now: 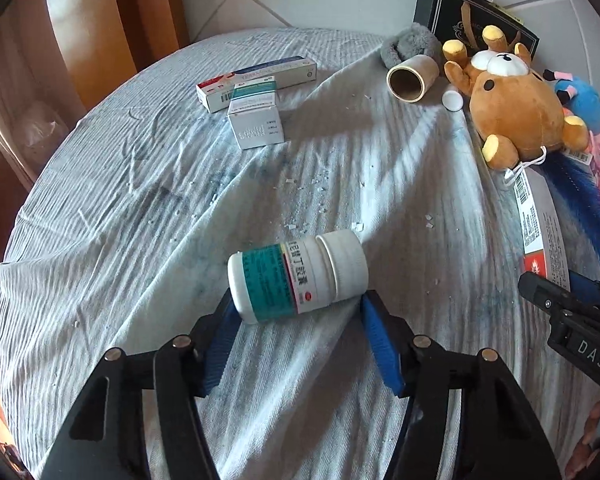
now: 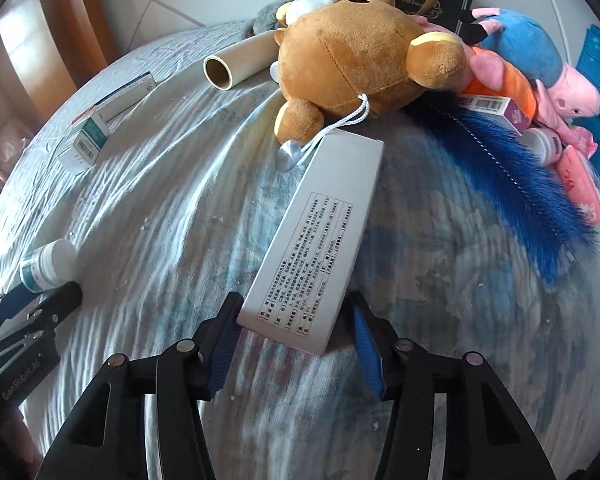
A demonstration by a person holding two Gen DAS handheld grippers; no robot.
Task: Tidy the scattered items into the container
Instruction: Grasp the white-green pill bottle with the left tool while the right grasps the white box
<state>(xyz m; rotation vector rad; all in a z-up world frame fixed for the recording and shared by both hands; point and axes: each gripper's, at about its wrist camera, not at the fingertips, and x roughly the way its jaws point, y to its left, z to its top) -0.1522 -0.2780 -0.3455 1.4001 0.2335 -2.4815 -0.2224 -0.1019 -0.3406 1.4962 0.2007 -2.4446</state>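
Observation:
A white pill bottle (image 1: 296, 276) with a teal label lies on its side on the cloth-covered table. My left gripper (image 1: 296, 308) is open, its blue pads on either side of the bottle's near end; it also shows in the right wrist view (image 2: 48, 292). My right gripper (image 2: 292, 312) is open around the near end of a long white box (image 2: 316, 240) lying flat; the gripper's tip shows in the left wrist view (image 1: 540, 288). Two small medicine boxes (image 1: 256, 96) lie farther back. No container is clearly in view.
A brown plush bear (image 2: 352, 44), a cardboard tube (image 2: 236, 64), a blue feather duster (image 2: 512, 176), a pink-and-blue plush pig (image 2: 540, 64), pink packets and a dark book (image 1: 476, 16) crowd the far right. The table edge curves along the left.

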